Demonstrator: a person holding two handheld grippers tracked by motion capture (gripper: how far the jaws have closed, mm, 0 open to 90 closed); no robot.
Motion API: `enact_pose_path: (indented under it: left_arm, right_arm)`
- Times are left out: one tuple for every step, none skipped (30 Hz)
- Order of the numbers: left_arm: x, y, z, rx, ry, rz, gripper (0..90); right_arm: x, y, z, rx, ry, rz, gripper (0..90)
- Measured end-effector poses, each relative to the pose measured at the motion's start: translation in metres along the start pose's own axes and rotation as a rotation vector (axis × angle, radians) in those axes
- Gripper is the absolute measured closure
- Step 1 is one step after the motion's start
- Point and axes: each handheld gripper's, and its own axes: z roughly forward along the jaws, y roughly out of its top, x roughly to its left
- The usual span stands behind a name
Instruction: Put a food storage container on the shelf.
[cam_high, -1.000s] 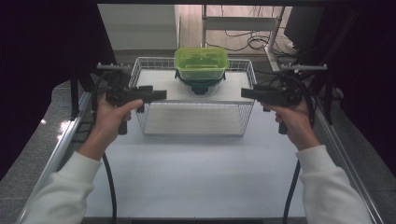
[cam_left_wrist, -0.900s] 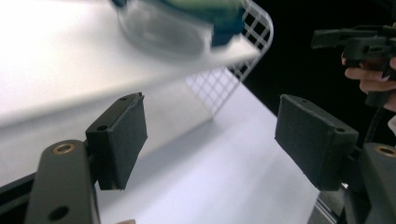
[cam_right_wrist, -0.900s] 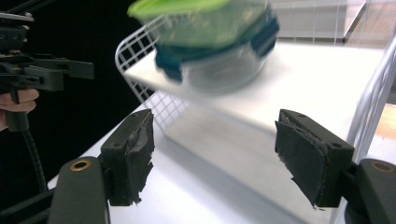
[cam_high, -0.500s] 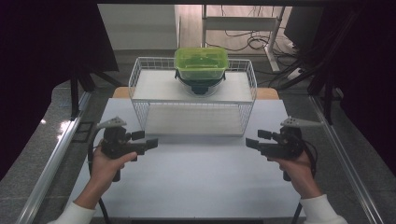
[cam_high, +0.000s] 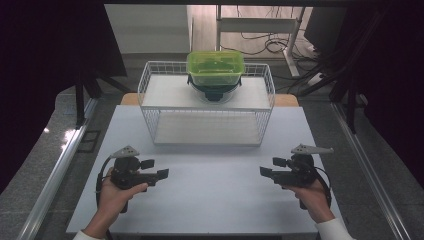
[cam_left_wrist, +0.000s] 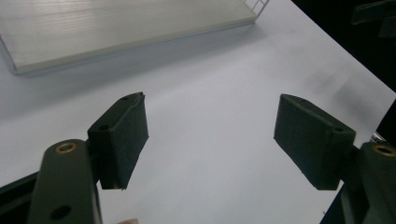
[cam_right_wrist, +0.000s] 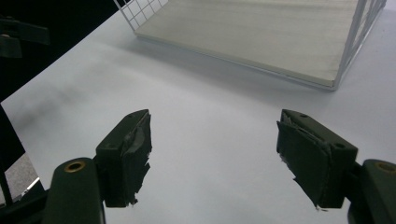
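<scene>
A white table (cam_high: 210, 200) stands on a speckled grey floor (cam_high: 45, 165), with metal rails (cam_high: 55, 172) along both sides. Black curtains (cam_high: 45, 60) hang left and right; beyond, cables (cam_high: 270, 42) lie tangled on pale flooring.

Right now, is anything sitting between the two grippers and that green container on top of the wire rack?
Nothing visible does. The left gripper and right gripper hang open over bare table; the green container sits on the wire rack beyond.

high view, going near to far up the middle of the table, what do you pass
Bare table → wire rack and its lower shelf → dark bowl on the top shelf → green box sitting on the bowl → floor with cables.
</scene>
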Motion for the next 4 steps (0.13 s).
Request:
enact_pose_path:
  left_arm:
    - [0.0007, -0.0003, 0.0002, -0.001, -0.001, -0.003, 25.1]
    - [0.0013, -0.0004, 0.0003, 0.001, 0.0, -0.003, 25.1]
    - [0.0015, -0.0005, 0.0005, 0.001, 0.001, -0.004, 25.1]
    - [0.0015, -0.0004, 0.0005, 0.001, 0.001, -0.003, 25.1]
  right_arm:
    - [0.0002, 0.0002, -0.0003, -0.01, 0.001, -0.002, 25.8]
    - [0.0004, 0.0006, -0.0009, -0.015, 0.001, -0.002, 25.8]
    - [0.0007, 0.001, -0.0019, -0.015, 0.003, 0.001, 25.8]
    - [0.0006, 0.0013, -0.0025, -0.019, 0.003, 0.0, 25.7]
